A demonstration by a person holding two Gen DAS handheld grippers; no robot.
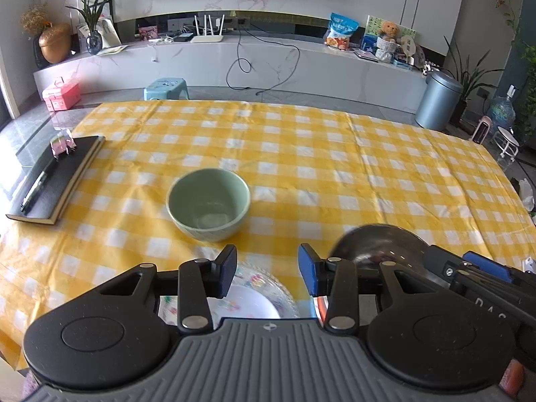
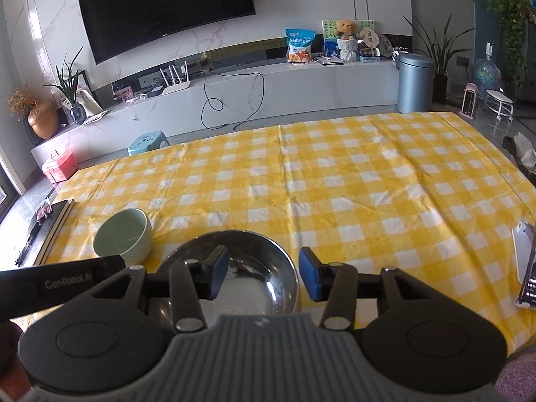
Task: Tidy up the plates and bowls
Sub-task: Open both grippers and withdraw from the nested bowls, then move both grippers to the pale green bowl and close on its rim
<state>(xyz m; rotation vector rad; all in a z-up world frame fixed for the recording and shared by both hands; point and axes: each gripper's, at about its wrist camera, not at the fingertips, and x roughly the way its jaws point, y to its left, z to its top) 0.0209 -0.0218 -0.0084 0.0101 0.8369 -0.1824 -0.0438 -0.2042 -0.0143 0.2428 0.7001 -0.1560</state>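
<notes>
**Daylit room, fisheye views from both wrists**

Both views are bright and evenly lit; daylight seems to enter from the left, where the floor shines pale. Shadows on the checked tablecloth are soft. The steel bowl carries mirror-like glare, and in the left wrist view its rim is smeared, perhaps by motion. The dark television shows only a faint sheen. Straight edges bow strongly toward the frame corners, which darken to black. The near gripper bodies look slightly soft.
</notes>
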